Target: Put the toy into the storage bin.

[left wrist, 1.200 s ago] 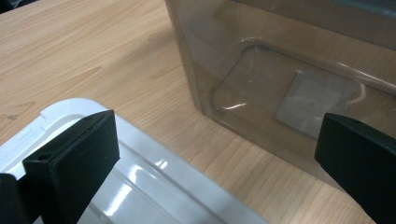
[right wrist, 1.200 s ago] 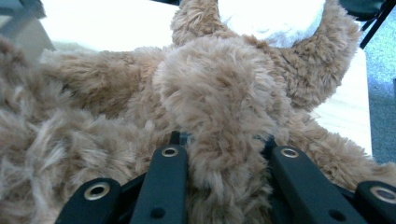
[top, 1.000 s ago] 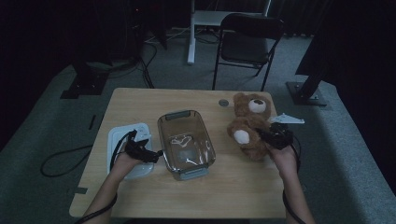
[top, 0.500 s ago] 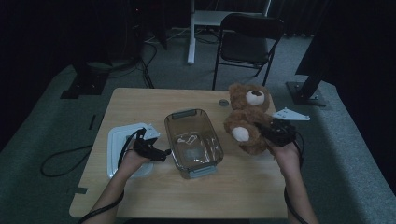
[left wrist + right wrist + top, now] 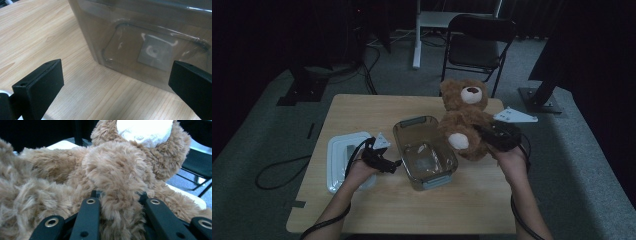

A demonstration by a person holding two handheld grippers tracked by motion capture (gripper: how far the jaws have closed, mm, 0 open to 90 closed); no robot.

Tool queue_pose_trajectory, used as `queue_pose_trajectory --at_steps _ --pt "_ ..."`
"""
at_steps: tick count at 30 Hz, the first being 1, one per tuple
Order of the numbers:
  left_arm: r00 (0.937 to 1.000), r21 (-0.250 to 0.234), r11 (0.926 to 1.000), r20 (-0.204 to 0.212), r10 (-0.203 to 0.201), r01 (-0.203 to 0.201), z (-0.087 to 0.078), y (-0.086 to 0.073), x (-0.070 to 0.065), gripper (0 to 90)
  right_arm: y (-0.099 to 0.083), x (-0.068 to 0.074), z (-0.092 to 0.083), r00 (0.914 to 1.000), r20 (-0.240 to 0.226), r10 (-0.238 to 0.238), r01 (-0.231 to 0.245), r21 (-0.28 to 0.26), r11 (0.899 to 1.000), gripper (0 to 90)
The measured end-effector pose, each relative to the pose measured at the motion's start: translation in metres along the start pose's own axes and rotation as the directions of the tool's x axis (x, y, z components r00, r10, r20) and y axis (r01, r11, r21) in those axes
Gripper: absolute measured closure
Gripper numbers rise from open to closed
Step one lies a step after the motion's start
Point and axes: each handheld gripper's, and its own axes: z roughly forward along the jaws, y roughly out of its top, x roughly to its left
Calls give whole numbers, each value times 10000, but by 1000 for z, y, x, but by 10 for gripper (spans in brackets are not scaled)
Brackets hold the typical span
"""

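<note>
at the far left, just outside the left gripper [image 5: 398, 163] and partly under the hand that is holding it, a white lid [image 5: 341, 159] is lying flat on the wooden table [image 5: 377, 110], set aside so the container's mouth is standing free. the left gripper is resting low on the table with its jaws standing wide open and gripping nothing; in the left gripper view the clear container [image 5: 150, 47] is sitting right ahead of the jaws and partly between them, its near wall apart from both pads, so this hand seems to be waiting to steady the box. the left forearm is coming in low from the near edge, wrist nearly level, jaws pointing toward the container's side. to the right, the container [image 5: 424, 150] is lying between the two grippers, empty but for a pale patch on its floor. the brown teddy bear [image 5: 462, 120] is hanging upright above the table, just beyond the right gripper [image 5: 482, 134], whose jaws are closed on a fold of its fur [image 5: 117, 202] at the body, head up. the right forearm is angling upward, hand raised clear of the table, probably for carrying the bear over into the open box.
</note>
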Motion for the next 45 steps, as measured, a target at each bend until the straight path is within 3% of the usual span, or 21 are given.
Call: queue_pose_trajectory --at_steps 14,18,25,34,45 --pt "9995 -106 9998 277 174 -171 10 12 -11 7 13 27 12 9959 -643 -632 640 114 9979 747" --pt "9996 -15 9998 180 210 -210 8 12 -12 7 14 31 17 9944 -773 -720 734 162 9972 746" --pt "9999 -321 9994 73 -101 103 -17 3 -7 7 16 36 28 9917 -862 -958 993 371 9944 746" --pt "9994 -490 9985 -263 -241 228 -51 -13 -2 7 16 45 45 9867 -1097 -1201 1272 605 9900 746" --pt "9924 -610 9955 -950 -781 725 -89 -44 10 7 20 65 57 9801 -1477 -1323 1434 673 9874 745"
